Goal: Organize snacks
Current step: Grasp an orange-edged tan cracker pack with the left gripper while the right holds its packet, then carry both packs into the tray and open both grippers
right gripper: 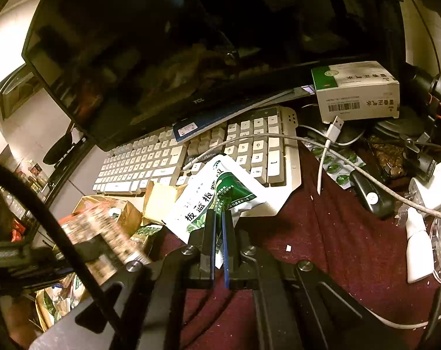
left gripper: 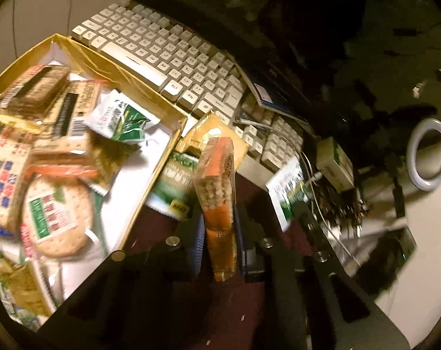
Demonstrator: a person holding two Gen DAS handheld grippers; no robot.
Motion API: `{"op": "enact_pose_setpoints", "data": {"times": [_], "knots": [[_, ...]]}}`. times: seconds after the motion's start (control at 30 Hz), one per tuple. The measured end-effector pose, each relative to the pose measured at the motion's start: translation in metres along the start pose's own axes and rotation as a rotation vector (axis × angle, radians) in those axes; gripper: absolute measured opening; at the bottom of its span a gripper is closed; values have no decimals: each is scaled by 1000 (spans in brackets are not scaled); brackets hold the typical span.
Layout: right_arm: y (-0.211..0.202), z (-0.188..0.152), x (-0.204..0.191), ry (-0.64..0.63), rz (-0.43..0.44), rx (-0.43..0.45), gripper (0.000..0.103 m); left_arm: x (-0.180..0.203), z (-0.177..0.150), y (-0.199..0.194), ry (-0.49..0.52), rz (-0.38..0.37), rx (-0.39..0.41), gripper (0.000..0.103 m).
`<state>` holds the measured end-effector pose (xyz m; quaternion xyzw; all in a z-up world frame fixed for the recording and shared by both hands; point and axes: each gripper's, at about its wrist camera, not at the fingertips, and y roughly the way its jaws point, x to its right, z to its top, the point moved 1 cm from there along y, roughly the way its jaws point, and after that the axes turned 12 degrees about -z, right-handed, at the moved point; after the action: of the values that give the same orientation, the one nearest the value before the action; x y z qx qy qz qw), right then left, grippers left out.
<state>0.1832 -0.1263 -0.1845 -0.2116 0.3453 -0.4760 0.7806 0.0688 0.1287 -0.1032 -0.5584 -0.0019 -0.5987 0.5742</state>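
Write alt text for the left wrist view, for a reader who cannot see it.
The left gripper is shut on an orange cracker packet held upright beside a gold box filled with biscuit packs. A white keyboard lies behind them on a cluttered desk.

Left gripper [left gripper: 220, 227]: jaws closed on an upright orange cracker packet [left gripper: 219, 192]. Right gripper [right gripper: 219, 239]: jaws nearly together, clamping a white-and-green sachet [right gripper: 217, 195] by its lower edge.

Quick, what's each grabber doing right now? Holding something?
Left gripper: shut on the orange cracker pack.
Right gripper: shut on the white-and-green sachet.
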Motion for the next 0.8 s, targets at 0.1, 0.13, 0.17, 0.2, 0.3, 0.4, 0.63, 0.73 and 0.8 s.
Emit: {"op": "enact_pose_setpoints", "data": {"times": [0.1, 0.13, 0.17, 0.2, 0.3, 0.4, 0.63, 0.73, 0.8], "knots": [[3, 0, -2, -14, -3, -8, 1, -5, -11, -22, 13, -30, -12, 20], [4, -1, -3, -18, -6, -9, 1, -5, -15, -27, 17, -40, -16, 20], [5, -1, -4, -25, -7, -10, 1, -6, -19, -35, 25, -52, -23, 20], [5, -1, -5, -31, -6, -10, 1, -6, -21, -41, 31, -63, -29, 20], [5, -3, -12, -64, 18, -10, 1, -13, -32, -70, 39, -113, -55, 20], [2, -9, -29, -141, 57, 4, 1, -26, -41, -105, 49, -120, -47, 20], [-8, -27, -76, -331, 159, 22, 1, -65, -48, -174, 48, 8, 50, 20], [-23, -35, -95, -381, 206, 11, 1, -82, -47, -195, 8, 4, 77, 20], [-36, -40, -106, -401, 235, 15, 1, -87, -48, -207, 16, 5, 92, 20]]}}
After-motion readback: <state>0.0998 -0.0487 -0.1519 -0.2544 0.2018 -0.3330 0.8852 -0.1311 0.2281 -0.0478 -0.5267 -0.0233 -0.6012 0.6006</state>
